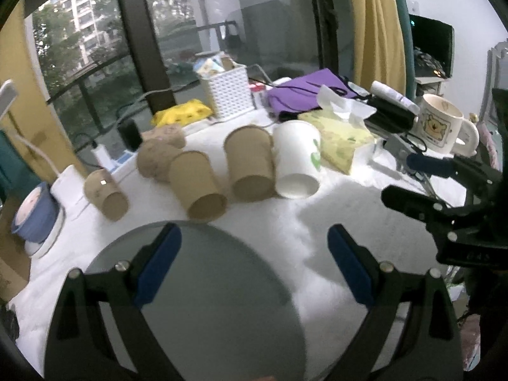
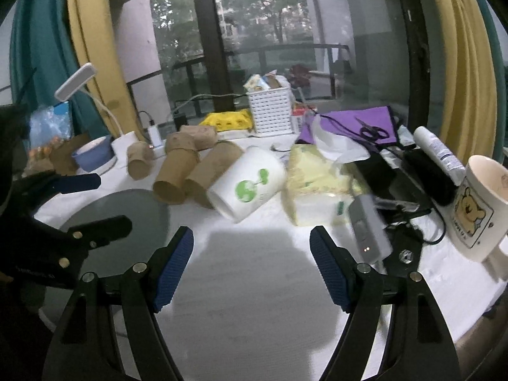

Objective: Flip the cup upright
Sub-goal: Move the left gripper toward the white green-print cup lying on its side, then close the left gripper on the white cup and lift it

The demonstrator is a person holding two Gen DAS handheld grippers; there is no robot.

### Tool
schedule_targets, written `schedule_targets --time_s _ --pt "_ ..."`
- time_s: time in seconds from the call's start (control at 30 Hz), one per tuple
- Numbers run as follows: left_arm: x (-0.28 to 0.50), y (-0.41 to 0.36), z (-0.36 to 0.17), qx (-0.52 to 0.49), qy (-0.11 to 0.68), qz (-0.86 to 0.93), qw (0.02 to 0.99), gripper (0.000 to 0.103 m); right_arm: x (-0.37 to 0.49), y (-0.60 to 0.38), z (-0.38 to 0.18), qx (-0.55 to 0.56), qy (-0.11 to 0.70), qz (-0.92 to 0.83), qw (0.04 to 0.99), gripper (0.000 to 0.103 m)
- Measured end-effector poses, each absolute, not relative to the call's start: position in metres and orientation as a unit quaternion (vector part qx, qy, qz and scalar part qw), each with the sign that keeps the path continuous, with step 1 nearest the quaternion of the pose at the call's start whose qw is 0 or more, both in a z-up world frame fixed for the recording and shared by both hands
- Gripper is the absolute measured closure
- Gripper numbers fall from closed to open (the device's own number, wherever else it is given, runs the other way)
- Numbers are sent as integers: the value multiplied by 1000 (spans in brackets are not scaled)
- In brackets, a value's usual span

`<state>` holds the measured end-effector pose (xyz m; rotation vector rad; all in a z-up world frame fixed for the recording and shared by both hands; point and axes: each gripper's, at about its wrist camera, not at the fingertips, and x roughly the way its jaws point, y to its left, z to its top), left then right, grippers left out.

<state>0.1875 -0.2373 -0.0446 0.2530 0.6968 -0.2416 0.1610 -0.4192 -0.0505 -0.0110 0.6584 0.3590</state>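
You are holding both the left gripper (image 1: 254, 263) and right gripper (image 2: 250, 263) wide, empty; ahead, the white paper cup with green logo (image 2: 246, 185) is lying sideways on the white surface (image 2: 254, 285), nothing flipped yet.

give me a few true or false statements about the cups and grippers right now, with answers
1. The white cup with the green logo lies on its side. True.
2. The left gripper is shut on a brown cup. False: its jaws are open and empty, above the grey round mat.
3. The bear mug stands upright. True.
4. The right gripper holds the white cup. False: its jaws are open and short of it.
5. The brown cups stand upright. False: they lie tipped over in a row beside the white cup.
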Motion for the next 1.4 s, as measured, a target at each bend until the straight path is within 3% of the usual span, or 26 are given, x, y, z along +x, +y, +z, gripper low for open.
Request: schedule_targets --time_s 0.57,0.83,1.0,1.1,1.4 --pt "259 -303 -62 172 352 -192 900 9 196 -454 -53 18 327 161 931 24" --pt "282 -313 -76 182 371 -212 886 28 200 -460 -48 22 319 154 935 24" --pt "292 -316 -84 184 384 -213 879 28 201 -459 -49 22 322 149 935 24" --pt "296 -313 -85 180 389 -208 879 43 200 -457 -47 20 322 149 935 24" --pt "282 -297 -72 154 376 -215 888 44 198 -448 -43 14 319 149 936 24"
